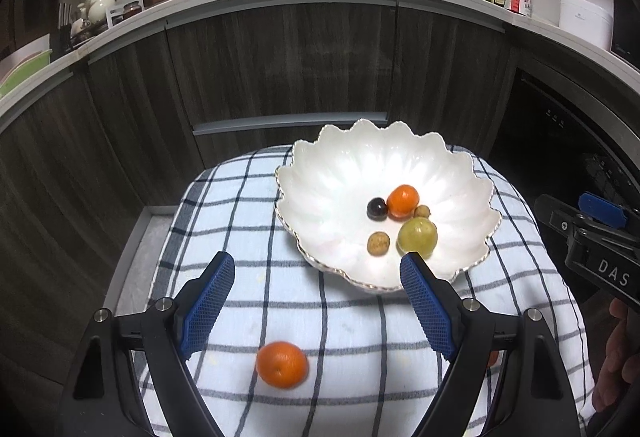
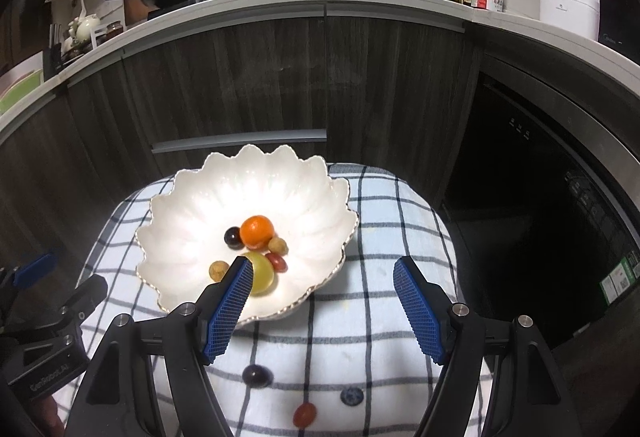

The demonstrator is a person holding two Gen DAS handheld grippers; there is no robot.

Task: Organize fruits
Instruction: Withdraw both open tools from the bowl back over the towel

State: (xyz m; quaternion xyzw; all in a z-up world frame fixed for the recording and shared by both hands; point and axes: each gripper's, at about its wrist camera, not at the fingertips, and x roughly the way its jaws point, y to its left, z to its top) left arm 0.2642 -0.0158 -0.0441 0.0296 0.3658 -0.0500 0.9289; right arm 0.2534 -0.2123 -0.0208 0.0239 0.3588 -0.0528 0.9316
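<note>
- Left wrist view shows the left gripper (image 1: pixel 318 271) with its blue pads spread wide and nothing between them; it hangs over the checked cloth (image 1: pixel 352 333), its right pad just reaching over the near rim of the scalloped white bowl (image 1: pixel 320 173).
- Just below and slightly left of that gripper's open gap, a loose orange (image 1: pixel 282 364) lies on the cloth, apart from both pads.
- Right wrist view shows the right gripper (image 2: pixel 322 275) likewise spread and empty, its left pad overlapping the bowl's near edge.
- Below its gap, close to the camera, three small fruits lie on the cloth: a dark grape (image 2: pixel 257 375), a blueberry (image 2: pixel 351 396) and a small red tomato (image 2: pixel 305 414).
- Ahead of both tools the bowl already holds another orange (image 2: pixel 257 232), a yellow-green fruit (image 2: pixel 264 275), a dark round one, two small brown ones and a red one.
- My reading: the gathering step is partly done, with at least four pieces left outside the bowl and neither tool committed to one.
- Next move probably calls for drawing a gripper back and down toward the near fruit, since each piece sits behind the fingertips.
- The orange suits the wide gap; the small round pieces need a centred, gentle close, as they may roll on the cloth.
</note>
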